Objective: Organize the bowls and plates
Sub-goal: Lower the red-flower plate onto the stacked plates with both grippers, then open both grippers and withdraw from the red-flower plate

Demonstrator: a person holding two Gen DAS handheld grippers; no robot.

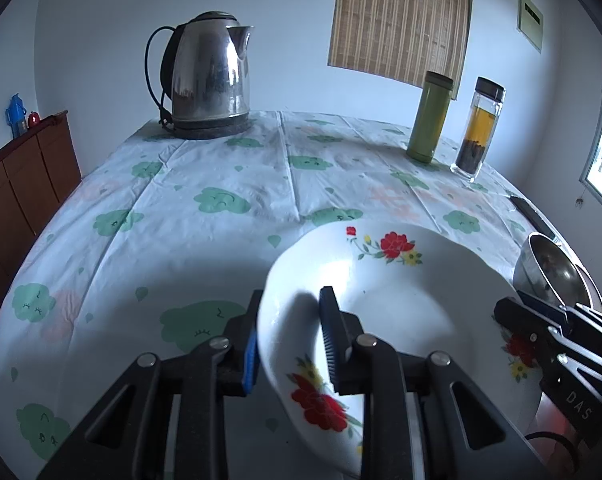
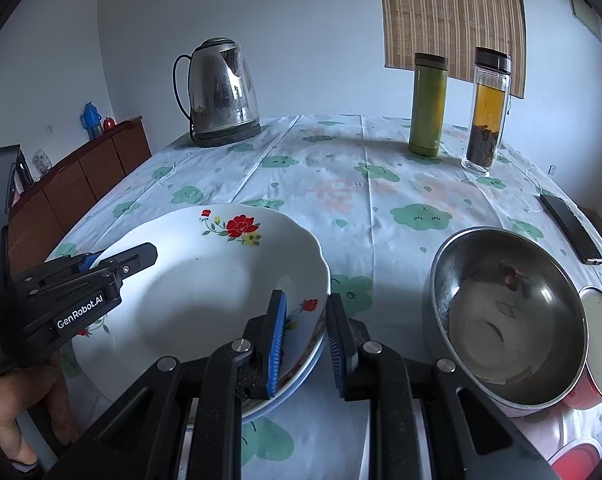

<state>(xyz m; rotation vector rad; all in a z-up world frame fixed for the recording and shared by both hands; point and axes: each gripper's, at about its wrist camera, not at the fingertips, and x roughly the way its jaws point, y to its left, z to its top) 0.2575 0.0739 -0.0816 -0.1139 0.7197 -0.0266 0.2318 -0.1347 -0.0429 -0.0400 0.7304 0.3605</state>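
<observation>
A white plate with red flowers (image 1: 401,300) (image 2: 205,292) lies on top of a stack of plates at the table's near edge. My left gripper (image 1: 291,340) straddles its left rim, one finger inside and one outside, jaws apart; it also shows in the right wrist view (image 2: 117,258). My right gripper (image 2: 305,344) straddles the stack's right rim with a gap around it; it also shows in the left wrist view (image 1: 541,316). A steel bowl (image 2: 509,316) (image 1: 553,272) sits to the right of the plates.
A steel kettle (image 1: 205,76) (image 2: 223,94) stands at the far left. A green flask (image 2: 428,104) and a glass tea bottle (image 2: 487,112) stand at the far right. A dark phone (image 2: 571,228) lies by the right edge. Red bowls (image 2: 597,360) sit beside the steel bowl.
</observation>
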